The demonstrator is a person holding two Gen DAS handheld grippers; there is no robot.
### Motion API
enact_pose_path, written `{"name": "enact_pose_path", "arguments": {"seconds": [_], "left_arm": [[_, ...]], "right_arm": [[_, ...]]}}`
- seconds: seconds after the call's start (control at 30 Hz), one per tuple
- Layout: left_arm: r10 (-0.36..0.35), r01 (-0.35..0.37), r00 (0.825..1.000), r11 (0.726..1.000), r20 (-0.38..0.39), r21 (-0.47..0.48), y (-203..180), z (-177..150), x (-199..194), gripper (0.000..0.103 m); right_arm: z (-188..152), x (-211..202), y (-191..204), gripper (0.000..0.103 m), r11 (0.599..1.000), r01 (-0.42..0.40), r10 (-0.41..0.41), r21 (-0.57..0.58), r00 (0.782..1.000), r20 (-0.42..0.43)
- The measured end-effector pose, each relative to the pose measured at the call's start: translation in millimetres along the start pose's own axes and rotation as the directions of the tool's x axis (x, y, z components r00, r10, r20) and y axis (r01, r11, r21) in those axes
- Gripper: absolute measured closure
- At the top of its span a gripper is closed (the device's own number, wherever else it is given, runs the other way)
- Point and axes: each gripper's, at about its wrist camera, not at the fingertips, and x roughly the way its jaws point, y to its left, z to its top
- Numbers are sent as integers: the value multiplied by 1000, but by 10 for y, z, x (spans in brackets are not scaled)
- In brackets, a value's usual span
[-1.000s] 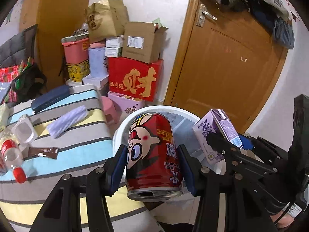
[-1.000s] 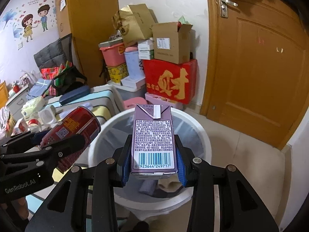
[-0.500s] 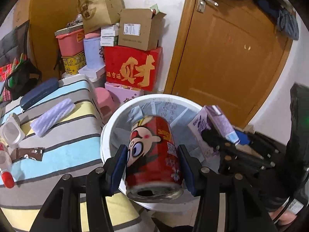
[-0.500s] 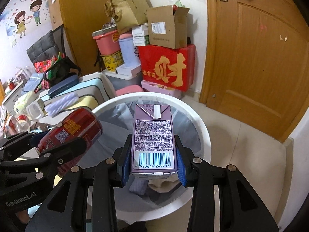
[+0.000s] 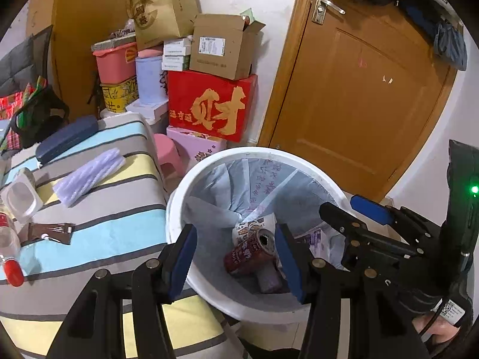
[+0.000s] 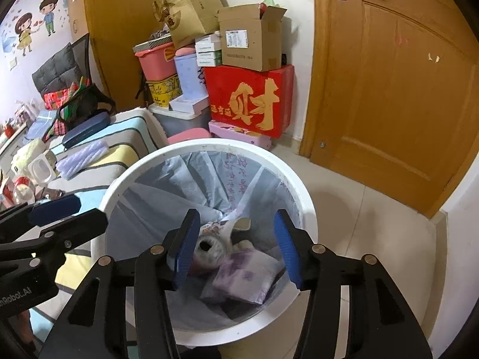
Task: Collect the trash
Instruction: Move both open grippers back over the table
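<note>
A white bin [image 5: 173, 209] with a pale blue liner stands beside the striped bed. My left gripper [image 5: 235, 233] hangs open above it with nothing between its blue pads. The red cartoon can [image 5: 248, 252] lies on its side at the bottom, next to a paper cup. In the right wrist view my right gripper [image 6: 236, 218] is over the same bin [image 6: 305, 197]; its jaws are opening and hold nothing. The purple milk carton [image 6: 245, 275] lies below them beside the can [image 6: 208, 246]. Each gripper shows in the other's view: right gripper [image 5: 341, 205], left gripper [image 6: 86, 211].
On the striped bedspread [image 5: 104, 209] lie a clear plastic cup [image 5: 21, 194], a red-capped bottle [image 5: 9, 251], a brown wrapper [image 5: 51, 229] and a purple pack [image 5: 89, 173]. Stacked boxes [image 5: 209, 104] and a pink stool [image 5: 167, 152] stand behind the bin, a wooden door [image 5: 359, 89] to the right.
Both grippers have let go: the can and the purple carton, held half a second ago, now lie in the bin. The right jaws stand wider.
</note>
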Motion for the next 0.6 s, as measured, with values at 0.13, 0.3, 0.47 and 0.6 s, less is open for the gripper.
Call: {"name": "enact_pose_path", "arguments": {"seconds": [0.13, 0.3, 0.47, 0.6], "left_arm": [[9, -9, 1000, 1000, 14, -3, 47, -33, -94, 49], [36, -36, 998, 999, 42, 1, 101, -79, -269, 49], [67, -66, 995, 998, 74, -16, 195, -134, -485, 49], [76, -74, 993, 997, 92, -29, 282, -182, -629, 49]], "right_arm": [[0, -33, 55, 50, 1000, -7, 7, -4, 1000, 3], [3, -137, 124, 50, 1000, -10, 10, -8, 999, 41], [4, -246, 232, 50, 1000, -18, 19, -19, 997, 71], [3, -326, 337, 50, 999, -38, 40, -27, 995, 93]]}}
